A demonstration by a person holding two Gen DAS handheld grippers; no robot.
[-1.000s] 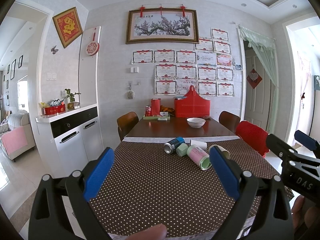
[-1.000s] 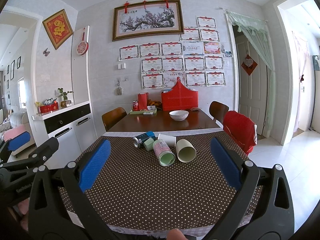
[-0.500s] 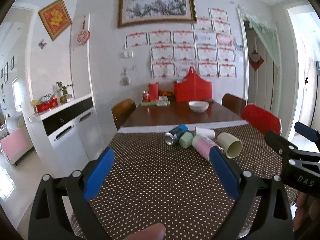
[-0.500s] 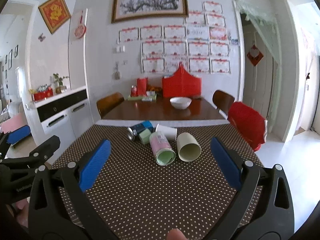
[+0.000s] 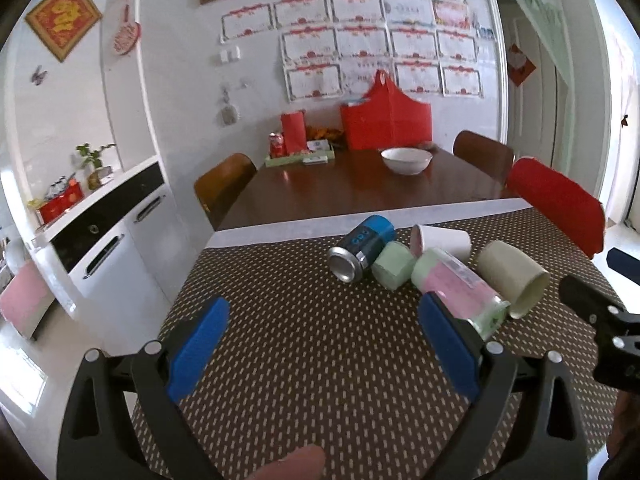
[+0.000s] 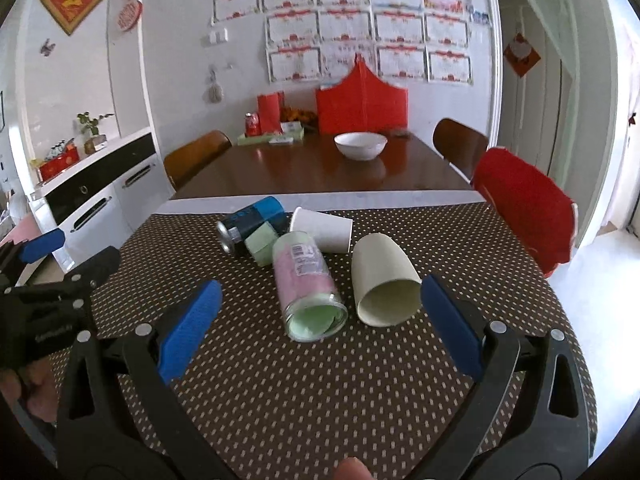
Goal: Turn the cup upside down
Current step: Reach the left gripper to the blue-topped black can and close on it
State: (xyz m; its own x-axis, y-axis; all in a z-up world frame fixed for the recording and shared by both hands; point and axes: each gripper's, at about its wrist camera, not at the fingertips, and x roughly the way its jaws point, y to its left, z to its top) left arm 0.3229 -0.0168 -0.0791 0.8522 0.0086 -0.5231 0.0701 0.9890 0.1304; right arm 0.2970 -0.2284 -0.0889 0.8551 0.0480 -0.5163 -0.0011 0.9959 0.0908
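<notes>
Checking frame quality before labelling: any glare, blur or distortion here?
Left wrist view: fisheye bends the door frame; daylight washes out the right edge; the dark table shows glare, the certificates look soft. Right wrist view: same curvature and blown-out right side; the cream cup and jar stay sharp.

The surface (image 6: pixel 320 380) has a brown dotted cloth. On it: a beige cup (image 6: pixel 384 280) on its side, pink-green jar (image 6: pixel 306 280) at its 9 o'clock, white cup (image 6: pixel 324 229), blue can (image 6: pixel 250 222), and a white bowl (image 6: pixel 360 145) toward 12 o'clock.
</notes>
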